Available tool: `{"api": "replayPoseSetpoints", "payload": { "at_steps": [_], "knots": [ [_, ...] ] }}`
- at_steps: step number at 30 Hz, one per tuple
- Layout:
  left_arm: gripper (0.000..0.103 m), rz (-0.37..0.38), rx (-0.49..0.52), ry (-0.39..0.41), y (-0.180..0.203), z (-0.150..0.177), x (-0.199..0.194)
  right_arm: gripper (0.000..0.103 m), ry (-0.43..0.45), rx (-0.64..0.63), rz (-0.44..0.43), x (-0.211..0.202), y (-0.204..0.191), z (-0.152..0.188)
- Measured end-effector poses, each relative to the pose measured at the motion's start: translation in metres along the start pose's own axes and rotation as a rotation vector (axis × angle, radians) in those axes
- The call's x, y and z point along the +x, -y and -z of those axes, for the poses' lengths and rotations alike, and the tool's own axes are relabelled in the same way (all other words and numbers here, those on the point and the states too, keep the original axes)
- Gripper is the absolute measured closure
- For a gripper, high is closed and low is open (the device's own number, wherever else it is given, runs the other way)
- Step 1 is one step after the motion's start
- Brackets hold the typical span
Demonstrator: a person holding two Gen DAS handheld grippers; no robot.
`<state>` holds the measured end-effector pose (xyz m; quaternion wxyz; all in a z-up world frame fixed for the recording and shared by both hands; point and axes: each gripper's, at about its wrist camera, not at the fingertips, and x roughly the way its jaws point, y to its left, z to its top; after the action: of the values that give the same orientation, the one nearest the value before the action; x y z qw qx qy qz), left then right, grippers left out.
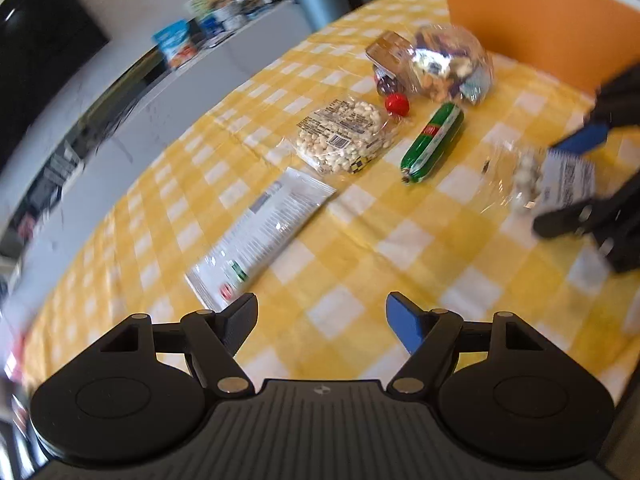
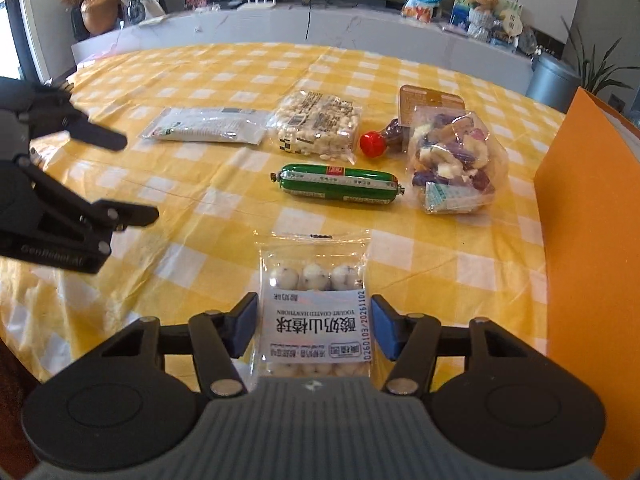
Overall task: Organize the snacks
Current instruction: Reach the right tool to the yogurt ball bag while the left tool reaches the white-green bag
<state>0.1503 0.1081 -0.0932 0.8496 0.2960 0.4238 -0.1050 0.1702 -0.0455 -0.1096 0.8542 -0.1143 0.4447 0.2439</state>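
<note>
Yellow-and-white checked cloth (image 2: pixel 224 216) covered the desk, white marble-topped sideboard (image 2: pixel 360 28) stood behind, grey bin (image 2: pixel 554 80) and leafy plant (image 2: pixel 596 68) at right, daylight entered from a left window (image 2: pixel 8 12).

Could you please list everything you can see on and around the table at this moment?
Yogurt hawthorn ball packet: one, clear with white label, near edge, between the right gripper's fingers.
Green sausage: one, green with red label, table centre.
Peanut bag: one, clear, pale nuts, behind the sausage.
White pouch: one, white, left of the peanut bag.
Mixed candy bag: one, clear, purple and white pieces, right of the sausage.
Red-capped bottle: one, lying beside the candy bag.
Orange box: one, right edge.
Table: one, yellow-white checked cloth.
Left gripper: open, empty.
Right gripper: open around the packet.
</note>
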Motion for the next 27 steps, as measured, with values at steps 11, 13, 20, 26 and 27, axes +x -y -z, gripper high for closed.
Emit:
{"api": "replayPoseSetpoints", "payload": {
  "at_steps": [11, 13, 20, 26, 27],
  "knots": [
    [0.009, 0.062, 0.344, -0.131, -0.046, -0.039, 0.061, 0.045, -0.173, -0.073, 0.026, 0.018, 0.033, -0.041],
    [0.007, 0.111, 0.359, -0.127, -0.056, -0.047, 0.069, 0.044, -0.186, -0.048, 0.006, 0.021, 0.038, -0.041],
    [0.005, 0.363, 0.197, -0.243, -0.102, -0.063, 0.107, 0.044, -0.165, -0.041, 0.003, 0.02, 0.037, -0.037],
    [0.002, 0.461, 0.069, -0.294, -0.12, -0.064, 0.126, 0.043, -0.16, -0.039, -0.006, 0.022, 0.038, -0.037],
    [0.001, 0.456, 0.066, -0.296, -0.12, -0.065, 0.127, 0.043, -0.16, -0.037, -0.008, 0.022, 0.038, -0.037]
  ]
}}
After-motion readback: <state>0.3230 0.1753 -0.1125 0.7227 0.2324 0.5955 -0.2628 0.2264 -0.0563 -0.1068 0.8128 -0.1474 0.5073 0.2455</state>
